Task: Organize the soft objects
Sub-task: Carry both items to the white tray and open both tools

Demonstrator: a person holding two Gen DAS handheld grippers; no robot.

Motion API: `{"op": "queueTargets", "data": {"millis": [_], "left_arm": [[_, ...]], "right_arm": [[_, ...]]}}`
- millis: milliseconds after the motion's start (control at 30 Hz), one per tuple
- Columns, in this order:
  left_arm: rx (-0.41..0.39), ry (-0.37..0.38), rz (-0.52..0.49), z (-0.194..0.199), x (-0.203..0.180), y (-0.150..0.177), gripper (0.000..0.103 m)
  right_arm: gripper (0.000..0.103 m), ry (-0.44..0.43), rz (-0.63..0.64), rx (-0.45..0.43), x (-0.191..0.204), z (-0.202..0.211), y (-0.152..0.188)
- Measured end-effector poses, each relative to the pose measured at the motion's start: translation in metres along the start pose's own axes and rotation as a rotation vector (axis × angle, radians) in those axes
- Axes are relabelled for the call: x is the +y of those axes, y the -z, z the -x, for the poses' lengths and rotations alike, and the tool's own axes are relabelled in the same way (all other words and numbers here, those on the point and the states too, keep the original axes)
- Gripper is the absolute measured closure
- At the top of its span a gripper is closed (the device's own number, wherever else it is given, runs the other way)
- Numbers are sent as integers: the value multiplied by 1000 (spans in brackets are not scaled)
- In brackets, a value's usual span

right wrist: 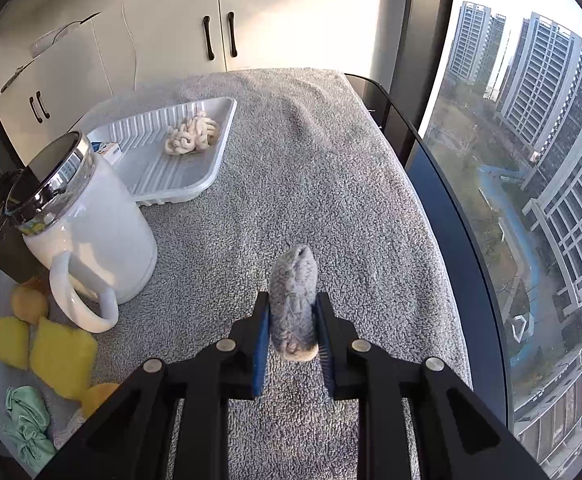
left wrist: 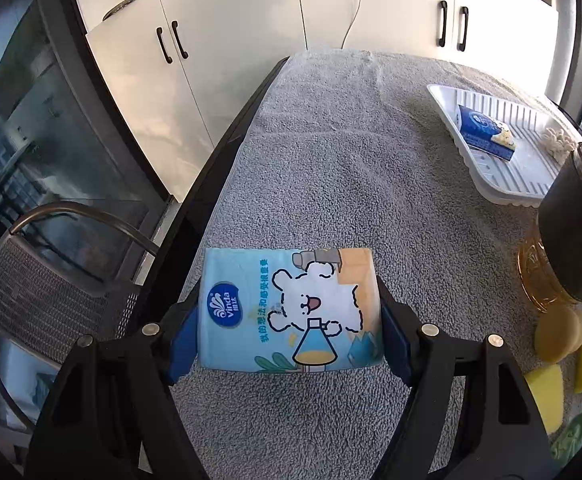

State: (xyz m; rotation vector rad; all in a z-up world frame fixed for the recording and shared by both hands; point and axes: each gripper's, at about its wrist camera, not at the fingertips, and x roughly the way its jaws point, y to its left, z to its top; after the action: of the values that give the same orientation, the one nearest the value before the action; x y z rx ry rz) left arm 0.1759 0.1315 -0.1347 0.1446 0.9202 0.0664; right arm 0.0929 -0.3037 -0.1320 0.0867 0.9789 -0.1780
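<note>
My left gripper [left wrist: 289,320] is shut on a light blue tissue pack [left wrist: 291,308] with a white bear print, held above the grey towel-covered table [left wrist: 331,168]. My right gripper [right wrist: 293,320] is shut on a grey fuzzy roll [right wrist: 294,300], held upright above the towel [right wrist: 291,160]. A white ribbed tray [right wrist: 151,172] at the back holds a cream rope bundle [right wrist: 191,136] and a dark blue tissue pack [left wrist: 483,132]; the tray also shows in the left wrist view [left wrist: 527,184].
A white jug [right wrist: 91,236] with a chrome rim stands beside the tray. Yellow sponges [right wrist: 61,356], round orange puffs [right wrist: 30,304] and a green cloth [right wrist: 27,424] lie at the near left. An amber jar [left wrist: 543,276] with a dark lid stands at the right. The table ends by the window [right wrist: 451,216].
</note>
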Motion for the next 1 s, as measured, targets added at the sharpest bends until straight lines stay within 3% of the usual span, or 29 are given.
{"op": "queueTargets", "data": {"millis": [300,533,767,1000], "left_arm": [[-20,-33,-22,-37,-5,-60,30],[-41,1,-48,-57,-26,-101,30],[-52,58,-92,-69,-58,-131,30],[-54,167,-122,-71,-92,-151,30]], "right_arm": [[79,15,27,-15,-1,-28,-53],[79,-8,45,-18,10,-50,-98],[79,-42,53,-10,22,-67,-130],[79,-80,66,-4,39,-80,-149]]}}
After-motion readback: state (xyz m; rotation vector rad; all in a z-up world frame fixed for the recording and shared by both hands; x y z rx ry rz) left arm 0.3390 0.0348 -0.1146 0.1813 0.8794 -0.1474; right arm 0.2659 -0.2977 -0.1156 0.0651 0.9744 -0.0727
